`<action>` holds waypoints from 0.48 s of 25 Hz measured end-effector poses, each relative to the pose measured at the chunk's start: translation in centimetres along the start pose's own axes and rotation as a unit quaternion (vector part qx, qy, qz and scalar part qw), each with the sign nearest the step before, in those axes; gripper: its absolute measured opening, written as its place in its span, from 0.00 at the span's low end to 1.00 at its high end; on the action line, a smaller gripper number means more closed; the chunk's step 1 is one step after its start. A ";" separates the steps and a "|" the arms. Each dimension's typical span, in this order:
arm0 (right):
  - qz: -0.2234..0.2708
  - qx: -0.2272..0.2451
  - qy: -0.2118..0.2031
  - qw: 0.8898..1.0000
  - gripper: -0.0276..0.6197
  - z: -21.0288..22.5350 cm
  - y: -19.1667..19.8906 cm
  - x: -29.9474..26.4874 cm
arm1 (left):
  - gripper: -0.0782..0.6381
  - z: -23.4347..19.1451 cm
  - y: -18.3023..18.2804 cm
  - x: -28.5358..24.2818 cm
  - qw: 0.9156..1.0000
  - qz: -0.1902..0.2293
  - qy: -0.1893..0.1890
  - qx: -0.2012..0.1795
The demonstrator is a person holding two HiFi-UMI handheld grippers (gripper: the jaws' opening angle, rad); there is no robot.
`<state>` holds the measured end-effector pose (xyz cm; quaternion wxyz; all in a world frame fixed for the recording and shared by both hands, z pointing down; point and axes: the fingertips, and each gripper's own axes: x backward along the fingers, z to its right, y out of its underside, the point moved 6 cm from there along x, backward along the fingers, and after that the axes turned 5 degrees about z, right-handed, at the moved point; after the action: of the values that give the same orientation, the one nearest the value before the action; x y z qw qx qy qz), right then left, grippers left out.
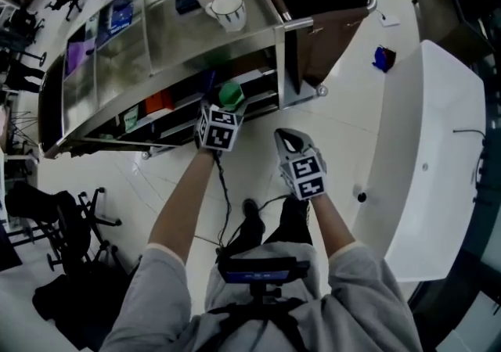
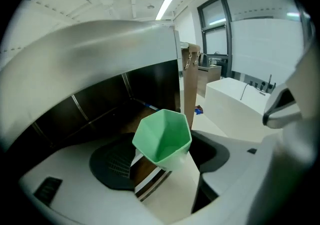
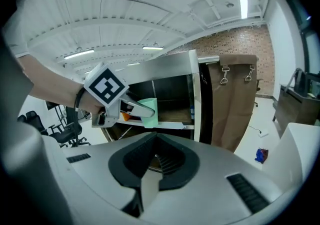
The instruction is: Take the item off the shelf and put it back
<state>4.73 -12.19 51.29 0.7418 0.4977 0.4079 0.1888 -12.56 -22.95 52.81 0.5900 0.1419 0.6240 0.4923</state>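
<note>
A light green six-sided cup (image 2: 162,136) sits mouth-up between the jaws of my left gripper (image 2: 165,161), which is shut on it. In the head view the cup (image 1: 231,95) hangs just in front of the lower shelf of the steel shelf unit (image 1: 156,37), past the left gripper's marker cube (image 1: 217,128). From the right gripper view, the left gripper (image 3: 142,111) carries the cup (image 3: 146,105) at the shelf opening. My right gripper (image 1: 291,139) is lower and to the right, above the floor. Its jaws (image 3: 150,181) are shut with nothing between them.
White mugs (image 1: 228,10) stand on the shelf unit's top. Orange (image 1: 159,102) and green (image 1: 131,117) items sit on the lower shelf. A brown cloth (image 3: 232,99) hangs at the unit's right end. A white counter (image 1: 423,155) runs on the right, and a blue object (image 1: 383,58) lies on the floor.
</note>
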 end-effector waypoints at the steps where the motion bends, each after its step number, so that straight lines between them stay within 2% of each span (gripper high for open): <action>1: 0.001 0.001 0.003 1.000 0.06 -0.3 -0.1 0.4 | 0.58 0.2 0.3 1.2 1.000 -0.001 0.000 -0.002; 7: 0.003 0.003 0.011 1.000 0.06 -2.8 0.0 2.5 | 0.58 1.3 2.2 7.8 1.000 0.007 0.018 -0.010; 12: -0.003 0.007 0.008 1.000 0.06 -4.8 0.8 3.5 | 0.58 1.6 4.0 12.3 0.999 0.015 0.035 0.001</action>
<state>3.10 -6.58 49.73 0.7353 0.5006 0.4165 0.1879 -16.04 -11.01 48.92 0.5607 0.1342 0.6422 0.5051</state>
